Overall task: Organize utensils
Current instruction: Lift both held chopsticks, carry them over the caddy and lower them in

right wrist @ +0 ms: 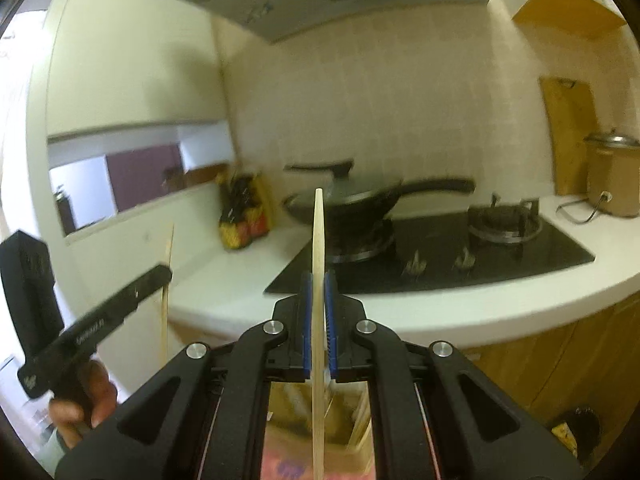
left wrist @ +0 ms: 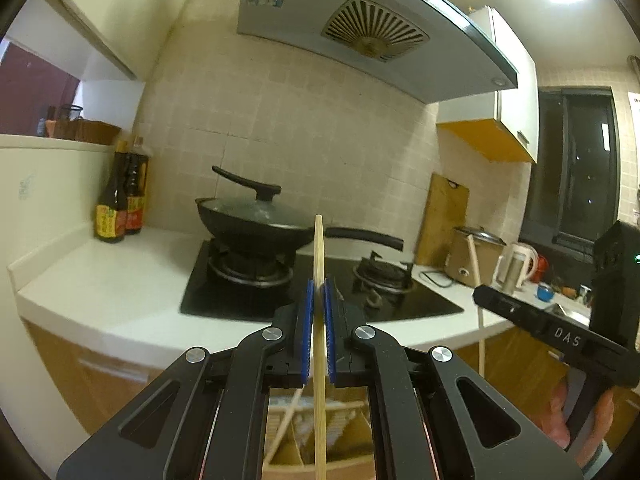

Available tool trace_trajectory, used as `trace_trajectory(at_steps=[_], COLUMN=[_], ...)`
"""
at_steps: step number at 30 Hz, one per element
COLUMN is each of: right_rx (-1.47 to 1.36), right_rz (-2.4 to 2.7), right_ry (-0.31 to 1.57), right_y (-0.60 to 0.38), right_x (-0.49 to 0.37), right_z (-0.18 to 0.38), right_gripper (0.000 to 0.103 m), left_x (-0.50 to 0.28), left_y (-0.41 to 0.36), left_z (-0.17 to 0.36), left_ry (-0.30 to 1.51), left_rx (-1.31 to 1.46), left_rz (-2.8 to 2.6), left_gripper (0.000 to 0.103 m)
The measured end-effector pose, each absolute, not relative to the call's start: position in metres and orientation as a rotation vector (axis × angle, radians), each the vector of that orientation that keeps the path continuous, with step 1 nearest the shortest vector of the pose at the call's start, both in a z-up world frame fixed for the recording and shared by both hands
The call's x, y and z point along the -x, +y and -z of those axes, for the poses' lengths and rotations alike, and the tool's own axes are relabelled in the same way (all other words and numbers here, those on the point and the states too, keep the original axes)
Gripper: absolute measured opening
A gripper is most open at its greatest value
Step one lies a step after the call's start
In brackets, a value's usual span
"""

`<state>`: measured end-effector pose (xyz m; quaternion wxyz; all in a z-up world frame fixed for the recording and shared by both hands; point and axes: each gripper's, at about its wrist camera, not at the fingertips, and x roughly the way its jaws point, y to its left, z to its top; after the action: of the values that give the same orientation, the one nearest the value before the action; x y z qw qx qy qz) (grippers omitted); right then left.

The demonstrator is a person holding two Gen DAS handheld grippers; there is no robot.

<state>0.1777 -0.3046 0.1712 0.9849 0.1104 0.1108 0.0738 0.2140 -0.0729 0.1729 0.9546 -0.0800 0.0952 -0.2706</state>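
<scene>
Two handheld grippers, one chopstick apiece: the left gripper point(left wrist: 319, 286) has its blue pads clamped on a single pale wooden chopstick point(left wrist: 319, 248) that stands upright at the centre of its view, tip toward 12 o'clock, while the right gripper point(right wrist: 319, 280) pinches a second chopstick point(right wrist: 318, 232) the same way. Behind both stands a kitchen counter point(left wrist: 120, 280) with a black two-burner hob point(left wrist: 248, 300); one lidded wok point(left wrist: 256, 220) sits on a burner at 11 o'clock in the left wrist view, and two sauce bottles point(left wrist: 120, 208) stand at 9 o'clock. One cutting board point(left wrist: 442, 216) leans on the tiled wall at 2 o'clock, one cooker point(left wrist: 472, 256) and one kettle point(left wrist: 516, 264) beside it.
</scene>
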Motion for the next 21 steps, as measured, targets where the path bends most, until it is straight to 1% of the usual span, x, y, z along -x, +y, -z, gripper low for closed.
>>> trace_trajectory(at_steps=[5,10,14,21], right_rx=[-0.195,-0.207,-0.248,-0.250], right_rz=[-0.076,-0.052,-0.062,-0.071], right_ry=[0.144,0.144,0.188,0.214], right_y=[-0.305,-0.305,-0.308,-0.300], right_x=[-0.191,-0.208,-0.221,-0.222], right_z=[-0.162,-0.140,-0.125,-0.104], right_gripper=[0.004,0.004,0.004,0.004], left_x=[-0.230,-0.240,-0.253,-0.256], left_y=[-0.084,-0.090,-0.084,-0.063], left_z=[-0.166,-0.152,-0.137,-0.118], left_ry=[0.127,0.104,0.144,0.199], left_rx=[0.134,0.121,0.146,0.186], left_rz=[0.542,0.492,0.494,0.513], left_gripper=[0.004,0.004,0.000,0.000])
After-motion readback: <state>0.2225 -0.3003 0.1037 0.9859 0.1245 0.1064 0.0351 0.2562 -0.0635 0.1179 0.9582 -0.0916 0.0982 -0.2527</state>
